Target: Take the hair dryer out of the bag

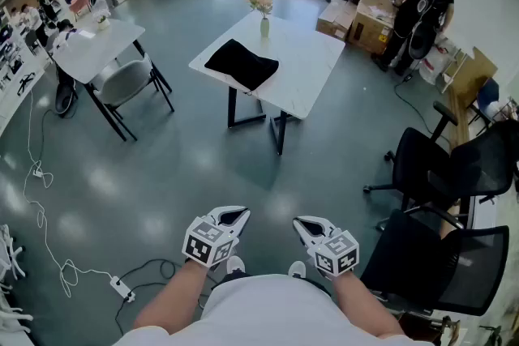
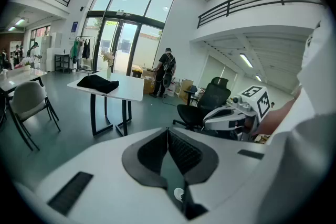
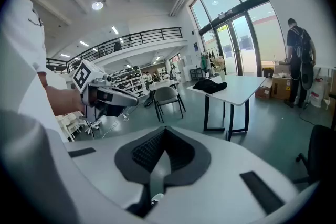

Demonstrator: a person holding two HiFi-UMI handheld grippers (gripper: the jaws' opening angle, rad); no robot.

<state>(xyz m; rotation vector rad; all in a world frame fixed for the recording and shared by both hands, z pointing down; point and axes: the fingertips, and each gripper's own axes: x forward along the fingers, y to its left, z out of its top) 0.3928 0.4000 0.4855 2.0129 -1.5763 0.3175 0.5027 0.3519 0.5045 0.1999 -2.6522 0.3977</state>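
hair dryer shows in no view, so which way it points and how its long axis runs cannot be told. the grey floor [image 1: 186, 166] fills most of the head view. on it, well ahead of the person, stands a white table [image 1: 312, 65] with black legs. at the left is a second white table [image 1: 93, 44] with a grey chair [image 1: 126, 81] beside it. at the right two black office chairs [image 1: 442, 166] stand close to the person, and the nearer one is cut off by the picture edge. far at the back a person in black [image 1: 422, 4] bends over cardboard boxes [image 1: 361, 20].

the black bag [image 1: 241, 64] lies flat on the first table, toward its left corner in the head view. it is a low dark shape. its longer side runs about from left to right in that view. its opening and what it holds inside are too small and too dark to make out.

the left gripper [image 1: 235, 215] and the right gripper [image 1: 306, 223] are held side by side, low in front of the body, well apart from the table and the bag. in each gripper view the two dark pads meet in one line, fully closed, with nothing between them.

a vase with flowers [image 1: 263, 12] stands behind the bag on the same table, apart from it. a thin white cable [image 1: 49, 255] lies on the floor at the left.
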